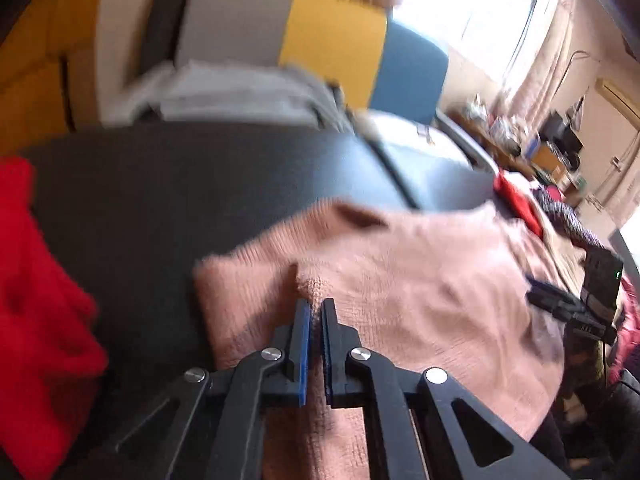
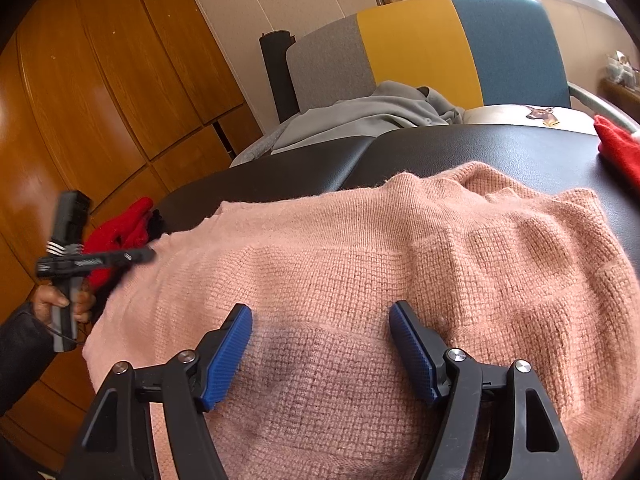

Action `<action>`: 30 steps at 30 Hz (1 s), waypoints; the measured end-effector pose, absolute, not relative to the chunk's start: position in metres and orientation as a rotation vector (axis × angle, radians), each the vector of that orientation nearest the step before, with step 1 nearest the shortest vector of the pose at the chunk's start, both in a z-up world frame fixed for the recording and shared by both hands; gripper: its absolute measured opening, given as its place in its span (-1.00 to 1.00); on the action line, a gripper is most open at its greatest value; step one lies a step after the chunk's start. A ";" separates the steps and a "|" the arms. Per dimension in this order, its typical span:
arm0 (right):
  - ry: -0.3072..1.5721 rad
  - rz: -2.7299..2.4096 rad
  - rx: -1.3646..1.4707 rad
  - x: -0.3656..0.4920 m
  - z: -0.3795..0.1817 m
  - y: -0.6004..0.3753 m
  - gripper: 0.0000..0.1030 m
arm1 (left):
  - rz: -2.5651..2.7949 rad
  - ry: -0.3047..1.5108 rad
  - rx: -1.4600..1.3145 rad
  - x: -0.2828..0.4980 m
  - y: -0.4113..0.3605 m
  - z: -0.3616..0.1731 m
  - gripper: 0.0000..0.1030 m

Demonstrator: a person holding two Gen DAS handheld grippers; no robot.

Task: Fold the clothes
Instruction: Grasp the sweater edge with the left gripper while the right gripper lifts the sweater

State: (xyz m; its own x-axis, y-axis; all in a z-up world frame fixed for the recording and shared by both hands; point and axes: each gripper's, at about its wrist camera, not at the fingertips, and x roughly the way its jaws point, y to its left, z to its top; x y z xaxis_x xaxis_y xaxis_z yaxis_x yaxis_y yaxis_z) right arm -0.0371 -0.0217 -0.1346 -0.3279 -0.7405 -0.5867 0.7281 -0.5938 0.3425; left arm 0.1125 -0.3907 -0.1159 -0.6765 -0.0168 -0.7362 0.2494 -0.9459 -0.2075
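I see a pink knitted sweater (image 2: 360,264) spread flat over most of a black padded tabletop (image 2: 460,148). My left gripper (image 1: 316,308) has its jaws closed on a small pinch of that pink knit, a nub of fabric poking up between the blue pads at the sweater's left side; this view is blurred. In the right wrist view the same left gripper (image 2: 150,255) sits at nine o'clock, held by a hand (image 2: 60,304) in a dark sleeve. My right gripper (image 2: 320,316) hangs over the sweater's near part with its jaws spread wide and only bare knit between the pads, gripping nothing. A red garment (image 1: 36,300) lies at nine o'clock of the left view, at the tabletop's edge. Another red piece (image 2: 620,148) rests at two o'clock of the right view. Beyond the tabletop, at twelve o'clock, a grey garment (image 2: 360,116) lies on a grey, yellow and blue seat (image 2: 420,40).
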 end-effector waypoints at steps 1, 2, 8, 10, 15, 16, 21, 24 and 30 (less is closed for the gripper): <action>-0.011 -2.016 0.900 -0.036 -0.134 -0.023 0.45 | -2.676 0.414 1.164 0.116 -0.392 -0.116 -0.93; -0.001 -2.018 0.898 -0.036 -0.134 -0.025 0.47 | -2.625 0.394 1.192 0.115 -0.395 -0.125 -0.93; 0.032 -2.024 0.898 -0.035 -0.134 -0.027 0.49 | -2.511 0.304 1.196 0.113 -0.382 -0.147 -0.85; 0.028 -2.021 0.900 -0.036 -0.134 -0.027 0.49 | -2.501 0.342 1.135 0.119 -0.383 -0.134 -0.61; 0.015 -2.014 0.900 -0.039 -0.135 -0.025 0.51 | -2.604 0.476 0.978 0.141 -0.364 -0.101 -0.56; 0.014 -2.013 0.899 -0.038 -0.135 -0.024 0.51 | -2.624 0.466 0.983 0.141 -0.354 -0.100 -0.56; 0.011 -2.012 0.901 -0.038 -0.135 -0.026 0.51 | -2.597 0.407 1.113 0.146 -0.327 -0.135 -0.55; 0.018 -2.020 0.912 -0.037 -0.134 -0.028 0.51 | -2.573 0.389 1.149 0.159 -0.328 -0.154 -0.51; 0.015 -2.025 0.908 0.005 -0.135 -0.034 0.59 | -2.548 0.178 1.270 0.153 -0.337 -0.149 -0.50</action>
State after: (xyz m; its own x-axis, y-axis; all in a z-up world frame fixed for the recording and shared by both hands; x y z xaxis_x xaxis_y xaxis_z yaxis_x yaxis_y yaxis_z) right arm 0.0050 -0.0340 -0.1350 -0.3358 -0.7224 -0.6045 0.7312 -0.6044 0.3162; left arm 0.1528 -0.3374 -0.1488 -0.5700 -0.2003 -0.7969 0.3089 -0.9509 0.0180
